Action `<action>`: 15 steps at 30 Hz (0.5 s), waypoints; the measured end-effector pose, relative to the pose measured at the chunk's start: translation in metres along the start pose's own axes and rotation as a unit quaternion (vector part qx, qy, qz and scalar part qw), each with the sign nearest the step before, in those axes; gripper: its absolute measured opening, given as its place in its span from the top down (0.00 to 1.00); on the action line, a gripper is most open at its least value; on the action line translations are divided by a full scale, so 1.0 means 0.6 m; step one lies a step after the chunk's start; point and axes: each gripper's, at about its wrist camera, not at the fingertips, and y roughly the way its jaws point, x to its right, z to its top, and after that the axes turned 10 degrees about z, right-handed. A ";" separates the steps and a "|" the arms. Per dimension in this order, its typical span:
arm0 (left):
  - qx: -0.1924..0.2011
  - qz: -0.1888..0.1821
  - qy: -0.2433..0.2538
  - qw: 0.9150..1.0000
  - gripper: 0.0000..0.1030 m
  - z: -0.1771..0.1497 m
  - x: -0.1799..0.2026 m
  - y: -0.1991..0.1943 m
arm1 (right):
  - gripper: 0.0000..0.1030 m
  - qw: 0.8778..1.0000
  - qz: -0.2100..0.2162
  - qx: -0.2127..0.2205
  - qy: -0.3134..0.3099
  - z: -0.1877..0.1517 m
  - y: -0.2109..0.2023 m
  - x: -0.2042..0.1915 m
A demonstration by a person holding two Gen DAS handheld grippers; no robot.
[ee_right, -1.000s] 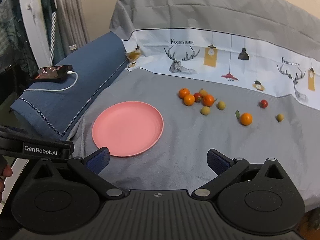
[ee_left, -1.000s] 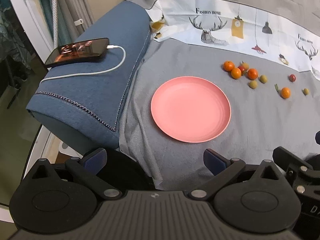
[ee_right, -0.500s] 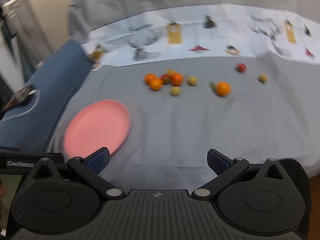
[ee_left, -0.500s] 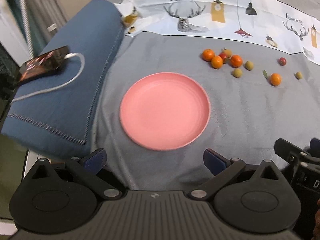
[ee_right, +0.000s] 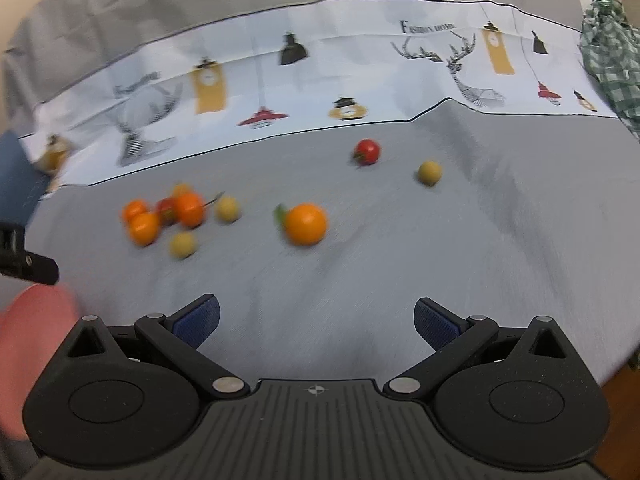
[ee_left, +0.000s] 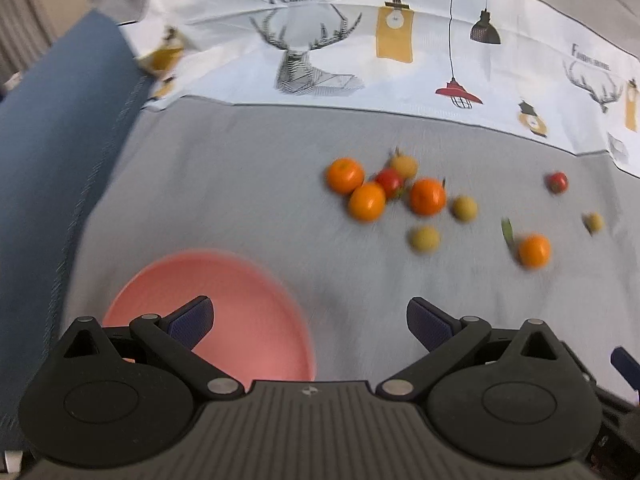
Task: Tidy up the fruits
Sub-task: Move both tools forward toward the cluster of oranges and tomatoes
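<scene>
A pink plate (ee_left: 224, 320) lies on the grey sheet, partly under my open left gripper (ee_left: 310, 320); its edge shows in the right wrist view (ee_right: 36, 320). A cluster of oranges (ee_left: 366, 201), a red tomato (ee_left: 388, 180) and small yellow-green fruits (ee_left: 424, 239) lies beyond it. A lone orange with a leaf (ee_left: 534, 250) (ee_right: 306, 224) sits to the right. A second red tomato (ee_right: 367, 151) and a yellow-green fruit (ee_right: 429, 172) lie farther right. My right gripper (ee_right: 316, 320) is open and empty, short of the lone orange. The cluster also shows in the right wrist view (ee_right: 164, 216).
A blue cushion (ee_left: 48, 160) borders the sheet on the left. A white printed band (ee_left: 360, 52) runs across the back. A green checked cloth (ee_right: 612, 52) lies at the far right. Part of the left gripper's body (ee_right: 24, 256) shows at the left edge.
Both grippers have moved forward and to the right, toward the fruit. The plate has slid down and left in both views. The phone has left the left wrist view.
</scene>
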 end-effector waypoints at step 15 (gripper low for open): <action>-0.045 -0.013 0.016 0.999 0.00 0.116 0.086 0.240 | 0.01 0.996 -0.024 0.038 -0.074 0.031 0.216 0.022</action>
